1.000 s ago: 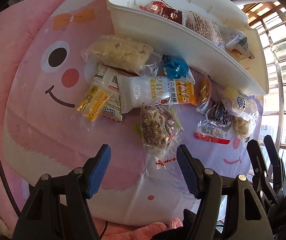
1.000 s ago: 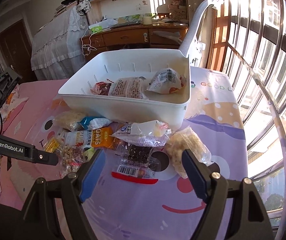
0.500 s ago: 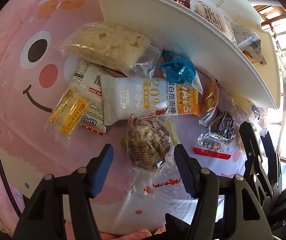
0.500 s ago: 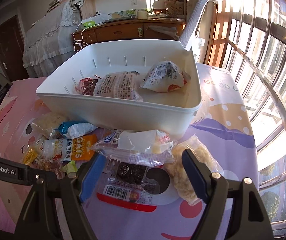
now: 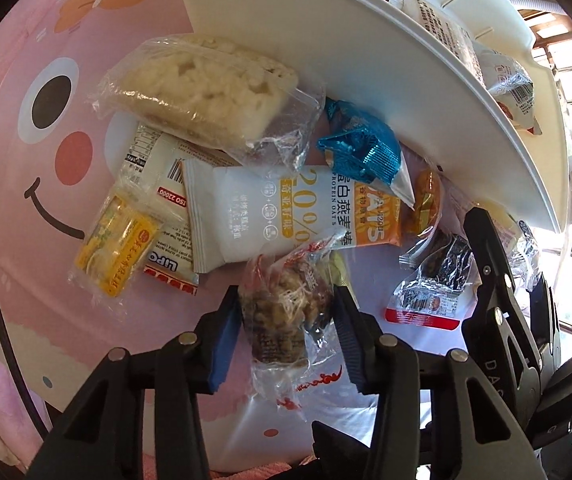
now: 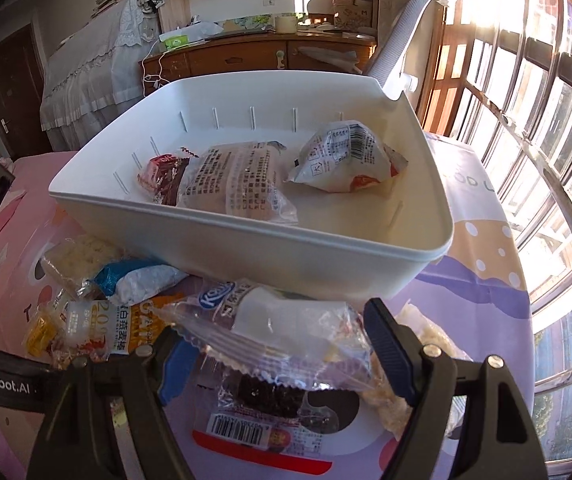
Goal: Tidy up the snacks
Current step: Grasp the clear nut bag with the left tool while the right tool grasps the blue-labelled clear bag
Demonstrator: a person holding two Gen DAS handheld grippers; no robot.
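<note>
**Already 2 grippers on 2 packets, bin waiting behind**

Leftmost on the pink cartoon cloth (image 5: 26,208) lie a yellow packet (image 5: 120,248) and a rice-crisp bar (image 5: 202,96), loose and untouched. Next, the left gripper (image 5: 286,312) has its blue pads touching either side of a clear nut-cluster packet (image 5: 286,312), closed on it near the cloth's front edge, likely because it is the nearest item. Beyond it a white oat bar (image 5: 286,208) and a blue foil sweet (image 5: 366,152) rest against the bin's front wall. The white bin (image 6: 286,256) stands at the back with 3 packets inside, so it looks like the target. Rightmost, the right gripper (image 6: 278,340) straddles a clear Kouki-type bag (image 6: 270,320), fingers wide apart and not yet squeezing.
</note>
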